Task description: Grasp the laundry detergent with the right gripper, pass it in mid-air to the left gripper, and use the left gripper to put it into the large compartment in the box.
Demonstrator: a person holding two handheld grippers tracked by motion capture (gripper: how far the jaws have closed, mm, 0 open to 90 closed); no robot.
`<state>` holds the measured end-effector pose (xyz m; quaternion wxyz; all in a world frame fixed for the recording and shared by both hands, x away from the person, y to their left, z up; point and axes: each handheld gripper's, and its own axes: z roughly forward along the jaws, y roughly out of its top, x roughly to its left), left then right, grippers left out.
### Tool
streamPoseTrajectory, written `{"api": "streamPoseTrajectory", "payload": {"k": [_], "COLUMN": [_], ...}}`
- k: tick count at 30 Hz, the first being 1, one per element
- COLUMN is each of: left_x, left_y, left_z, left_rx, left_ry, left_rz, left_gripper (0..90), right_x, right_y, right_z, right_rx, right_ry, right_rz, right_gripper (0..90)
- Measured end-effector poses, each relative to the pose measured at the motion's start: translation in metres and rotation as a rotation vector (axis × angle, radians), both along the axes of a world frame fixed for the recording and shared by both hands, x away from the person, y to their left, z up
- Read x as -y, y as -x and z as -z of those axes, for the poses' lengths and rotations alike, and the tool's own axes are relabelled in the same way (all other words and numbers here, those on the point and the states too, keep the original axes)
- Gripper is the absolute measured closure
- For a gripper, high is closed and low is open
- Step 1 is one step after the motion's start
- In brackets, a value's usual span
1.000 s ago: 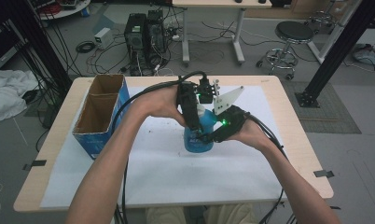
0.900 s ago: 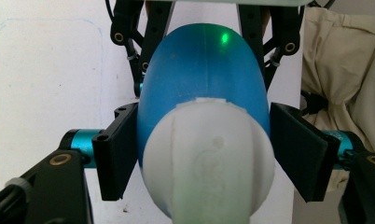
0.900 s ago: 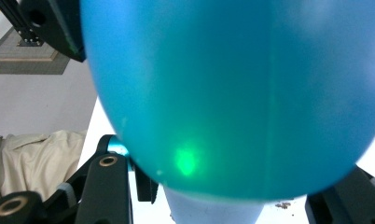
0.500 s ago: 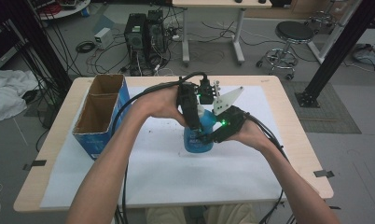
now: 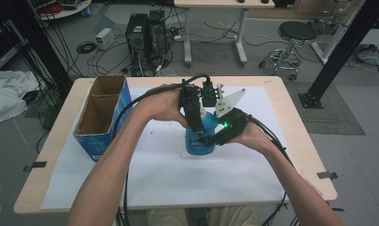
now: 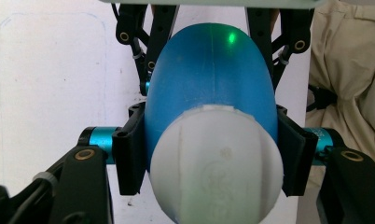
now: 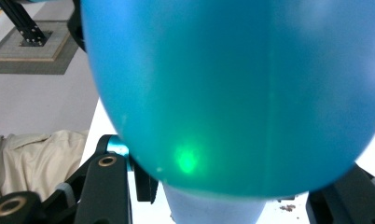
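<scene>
A blue bottle [image 5: 200, 141] with a white cap [image 6: 218, 163] stands upright on the white sheet in the middle of the table. My left gripper [image 5: 196, 123] comes down on its top from above. Its jaws have just been closing with the bottle between them, and in the left gripper view the pads [image 6: 129, 154] now press on both sides of the bottle's shoulder [image 6: 211, 70] just behind the cap. My right gripper [image 5: 215, 137] holds the bottle's body [image 7: 232, 93] from the right side, shut on it, and a green light spot shows on the plastic.
A cardboard box [image 5: 100, 113] with blue sides and an open top stands at the table's left. A white sheet [image 5: 178, 179] covers most of the tabletop. Both grippers' cables trail back toward the front edge. Computers, a stool and cables are on the floor beyond.
</scene>
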<state>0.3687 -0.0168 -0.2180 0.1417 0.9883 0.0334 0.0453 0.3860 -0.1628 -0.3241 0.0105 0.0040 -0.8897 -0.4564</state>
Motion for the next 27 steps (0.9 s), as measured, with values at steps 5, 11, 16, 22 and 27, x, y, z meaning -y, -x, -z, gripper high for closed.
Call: {"api": "streamPoseTrajectory", "payload": {"k": [5,11,16,22,27], "left_x": [0.0007,0.0012,0.0011,0.0005,-0.0010], "left_y": [0.0022,0.0027,0.0032,0.0039,0.0034], "left_z": [-0.0003,0.0008,0.0017,0.0027,0.0051], "left_rx": [0.010,0.007,0.004,0.005,0.002], "left_ry": [-0.002,-0.008,-0.003,0.004,-0.009], "left_rz": [-0.007,-0.005,-0.001,0.008,0.006], "left_gripper": [38.3,38.3,38.3,38.3,38.3], "right_x": [0.0005,-0.0006,-0.0014,-0.0020,-0.0008], "right_y": [0.0001,0.0006,0.0015,0.0021,0.0011], "right_z": [0.0006,0.0017,0.0022,0.0027,0.0033], "right_rx": [0.009,0.015,0.012,0.011,0.012], "right_ry": [-0.008,-0.006,-0.003,0.000,-0.001], "right_rz": [-0.003,-0.009,-0.012,-0.018,-0.005], "right_gripper": [44.9,44.3,43.7,40.6,36.6]}}
